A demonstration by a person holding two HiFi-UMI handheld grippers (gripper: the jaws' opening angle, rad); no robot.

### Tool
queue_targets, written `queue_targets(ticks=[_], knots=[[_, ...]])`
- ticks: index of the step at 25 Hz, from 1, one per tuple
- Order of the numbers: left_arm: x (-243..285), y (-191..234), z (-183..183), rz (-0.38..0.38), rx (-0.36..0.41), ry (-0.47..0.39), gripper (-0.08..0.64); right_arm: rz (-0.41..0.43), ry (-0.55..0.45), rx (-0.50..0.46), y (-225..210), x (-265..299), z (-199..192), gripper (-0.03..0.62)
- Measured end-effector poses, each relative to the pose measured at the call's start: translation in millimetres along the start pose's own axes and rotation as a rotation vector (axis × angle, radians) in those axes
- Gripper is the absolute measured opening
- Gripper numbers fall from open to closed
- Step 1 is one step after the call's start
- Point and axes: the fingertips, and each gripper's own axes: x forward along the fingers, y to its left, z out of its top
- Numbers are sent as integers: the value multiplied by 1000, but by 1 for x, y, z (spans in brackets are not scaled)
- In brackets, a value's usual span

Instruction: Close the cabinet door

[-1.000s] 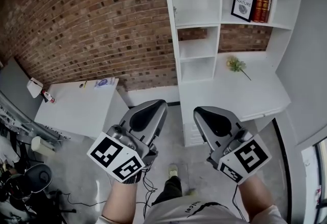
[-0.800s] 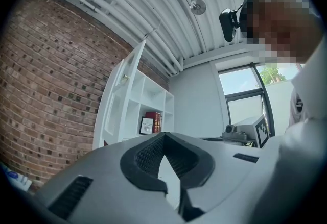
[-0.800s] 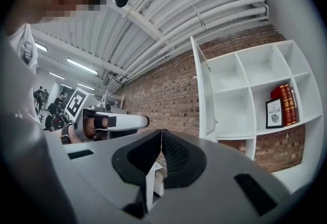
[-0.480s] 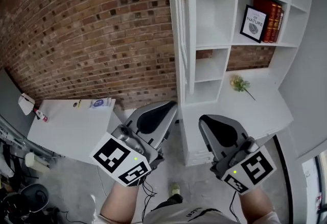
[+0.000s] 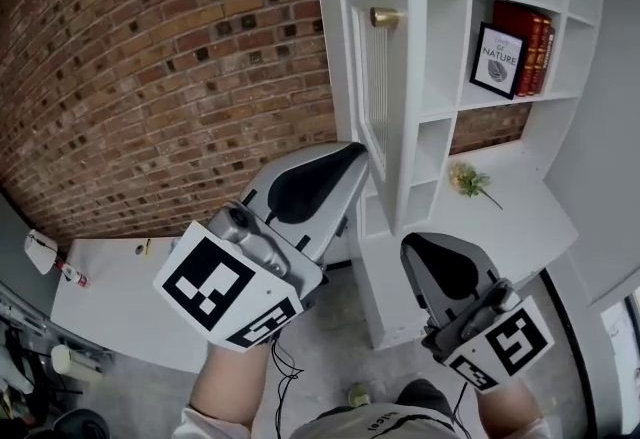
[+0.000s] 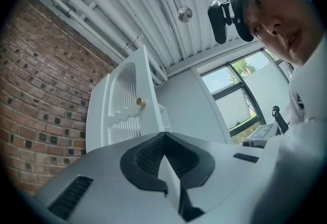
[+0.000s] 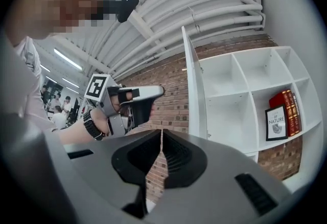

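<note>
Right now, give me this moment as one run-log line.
cabinet door: open | left gripper: shut, empty, near door | right gripper: shut, empty

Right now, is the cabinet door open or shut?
Open: the cabinet door stands swung out from the shelves, its edge toward the head camera, with the compartments behind it exposed.

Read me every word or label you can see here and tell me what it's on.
"NATURE": on the framed print; the smaller line above it is too small to read.
Red books beside it: spine lettering too small to read.
Shirt: print cut off at the bottom edge, unreadable.
</note>
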Motion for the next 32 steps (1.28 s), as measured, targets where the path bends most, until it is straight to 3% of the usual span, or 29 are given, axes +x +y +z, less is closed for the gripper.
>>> queue_targets(ticks=[10, 13, 17, 23, 32], knots=[[41, 33, 51, 26, 151, -103, 12, -56, -37, -102, -26, 21, 25, 20], [50, 38, 56, 20, 172, -105, 25, -63, -57, -111, -34, 22, 34, 20], [60, 43, 62, -2, 204, -94, 94, -67, -69, -119, -44, 22, 40, 20], [71, 46, 67, -49, 267, -75, 117, -69, -77, -112, -52, 21, 42, 20], [83, 47, 67, -111, 273, -84, 117, -77, -76, -100, -56, 21, 37, 20]])
